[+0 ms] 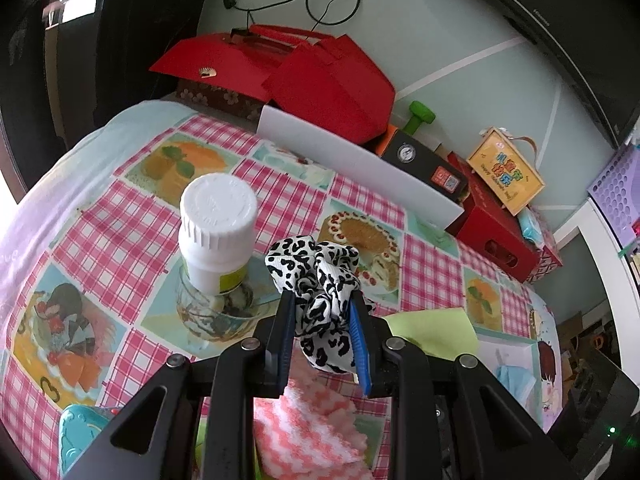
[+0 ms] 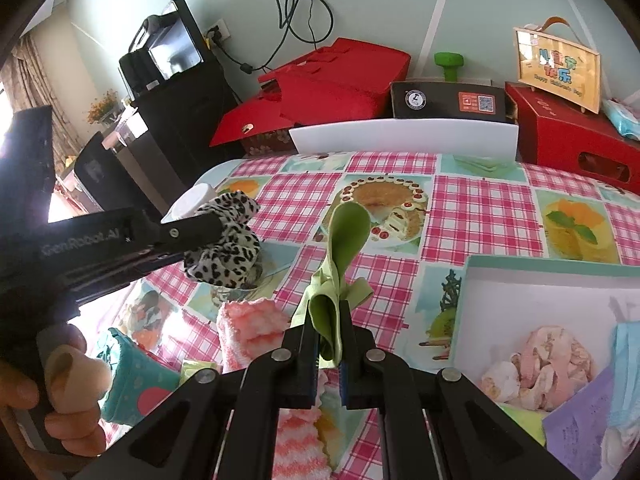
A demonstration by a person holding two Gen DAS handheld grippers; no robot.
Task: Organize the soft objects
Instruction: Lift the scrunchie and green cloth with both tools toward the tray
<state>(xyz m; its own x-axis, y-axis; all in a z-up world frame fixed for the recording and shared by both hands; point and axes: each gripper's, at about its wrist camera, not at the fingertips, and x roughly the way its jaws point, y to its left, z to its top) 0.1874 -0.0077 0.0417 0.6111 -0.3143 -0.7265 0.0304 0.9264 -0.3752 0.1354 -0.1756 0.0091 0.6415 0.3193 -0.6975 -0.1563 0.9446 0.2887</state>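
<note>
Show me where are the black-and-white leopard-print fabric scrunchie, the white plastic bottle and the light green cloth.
leopard-print scrunchie [image 1: 324, 300], left wrist view, its middle folds.
white plastic bottle [image 1: 218, 208], left wrist view, its ribbed cap.
light green cloth [image 2: 347, 232], right wrist view, its upper flap.

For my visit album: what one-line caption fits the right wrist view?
Right gripper pinching a green cloth above the checked tablecloth, while the left gripper holds a leopard-print scrunchie.

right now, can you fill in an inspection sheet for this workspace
surface: checked picture tablecloth, uncovered in the middle.
job's things: leopard scrunchie, green cloth, pink-white knit, white box with soft items.
clutter: white bottle standing in a glass jar; red boxes, green dumbbell.
grippers: left claw shut on the scrunchie; right claw shut on the green cloth.
cables: black cable down the wall.
surroundings: black cabinet.
</note>
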